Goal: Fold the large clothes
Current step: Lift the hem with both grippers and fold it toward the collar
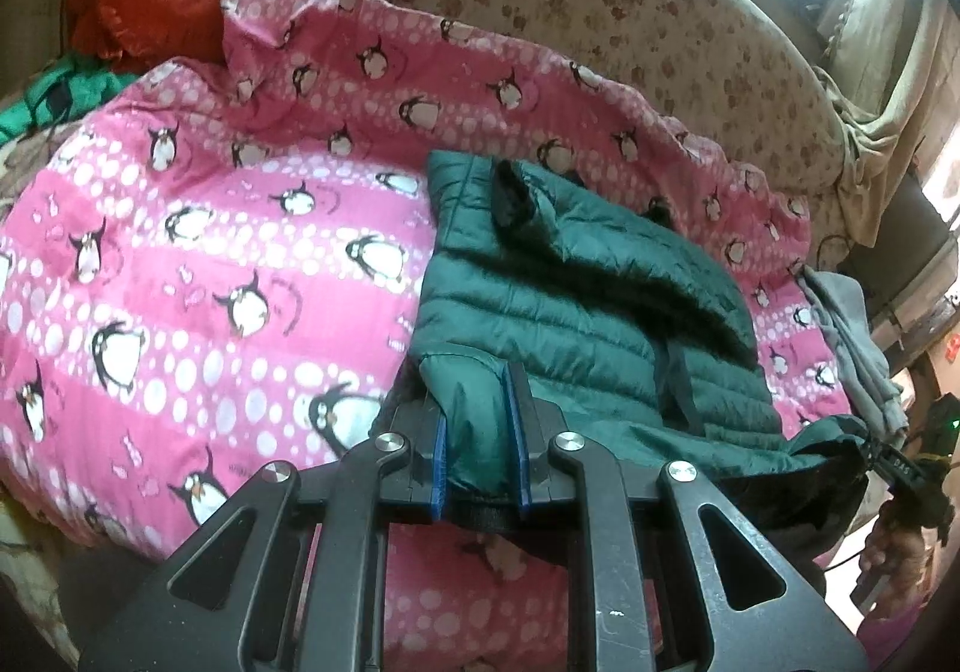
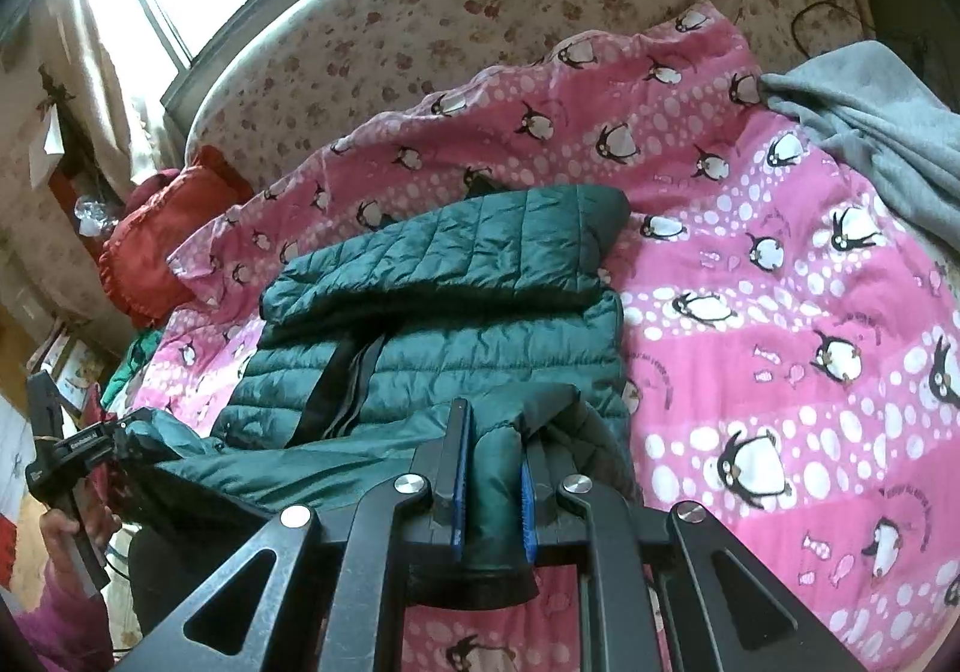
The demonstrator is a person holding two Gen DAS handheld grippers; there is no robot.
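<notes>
On the bed, over a pink penguin-print duvet, a dark green quilted jacket is spread, its puffy body crossed by stitched bands, a sleeve folded over the top and a black zipper strip seen down the front. Its near hem is pinched at two corners: one fold is clamped in the left tongs, another in the right tongs.
</notes>
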